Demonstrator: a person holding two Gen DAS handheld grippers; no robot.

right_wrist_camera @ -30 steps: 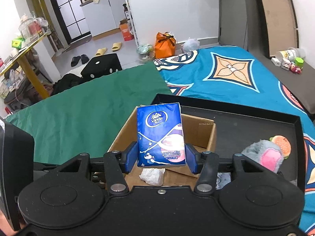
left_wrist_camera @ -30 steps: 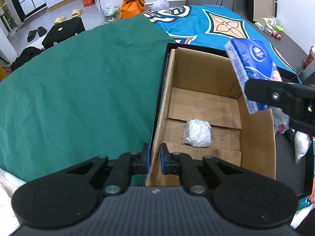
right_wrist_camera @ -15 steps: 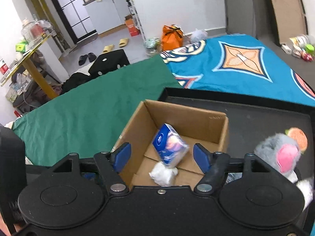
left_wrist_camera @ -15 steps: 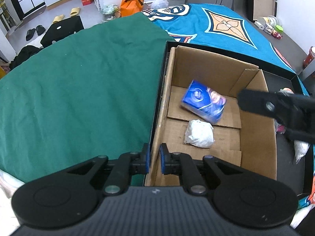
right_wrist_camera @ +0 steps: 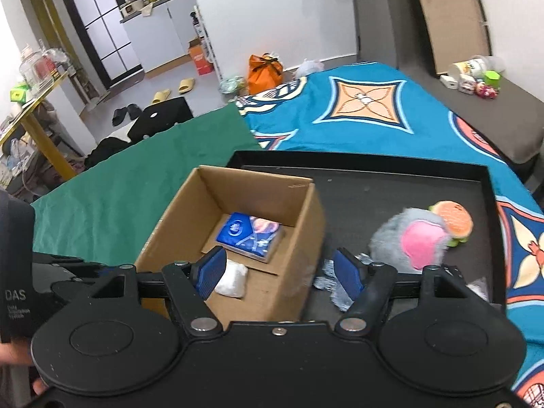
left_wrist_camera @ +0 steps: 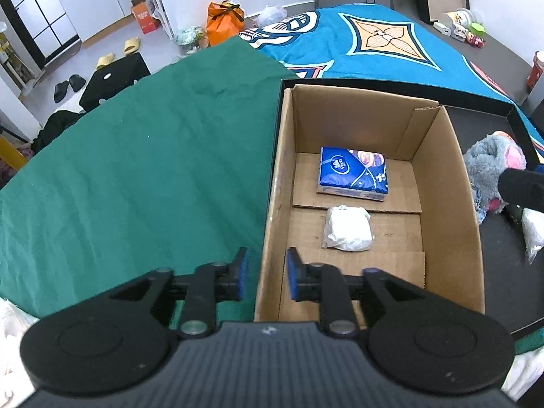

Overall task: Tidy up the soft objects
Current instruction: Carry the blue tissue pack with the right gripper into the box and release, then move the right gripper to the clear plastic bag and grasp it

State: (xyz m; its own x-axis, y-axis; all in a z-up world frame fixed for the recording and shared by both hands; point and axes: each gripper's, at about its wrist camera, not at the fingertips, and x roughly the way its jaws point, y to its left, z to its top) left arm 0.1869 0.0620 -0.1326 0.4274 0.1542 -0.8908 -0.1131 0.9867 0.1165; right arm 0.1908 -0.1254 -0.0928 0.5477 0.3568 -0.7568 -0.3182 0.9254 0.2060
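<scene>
A blue tissue pack (left_wrist_camera: 353, 173) (right_wrist_camera: 250, 234) lies flat at the far end of the cardboard box (left_wrist_camera: 442, 204) (right_wrist_camera: 299, 238). A white wrapped bundle (left_wrist_camera: 348, 227) (right_wrist_camera: 233, 280) rests just in front of it. My left gripper (left_wrist_camera: 265, 277) straddles the box's near-left wall; its jaws are opening, and a gap shows on each side of the wall. My right gripper (right_wrist_camera: 278, 273) hangs open and empty over the box's right wall. A grey and pink plush (right_wrist_camera: 408, 238) (left_wrist_camera: 489, 170) and a burger plush (right_wrist_camera: 452, 219) lie on the tray to the right.
The box stands in a black tray (right_wrist_camera: 374, 190) on a bed with a green cloth (left_wrist_camera: 136, 187) and a blue patterned cover (right_wrist_camera: 374, 108). A grey cloth scrap (right_wrist_camera: 335, 289) and a clear plastic bag (left_wrist_camera: 533, 231) lie on the tray beside the plush.
The right gripper opened and the tissue pack fell into the box and settled flat. That gripper then shifted right towards the plush. The left jaws parted from the box wall.
</scene>
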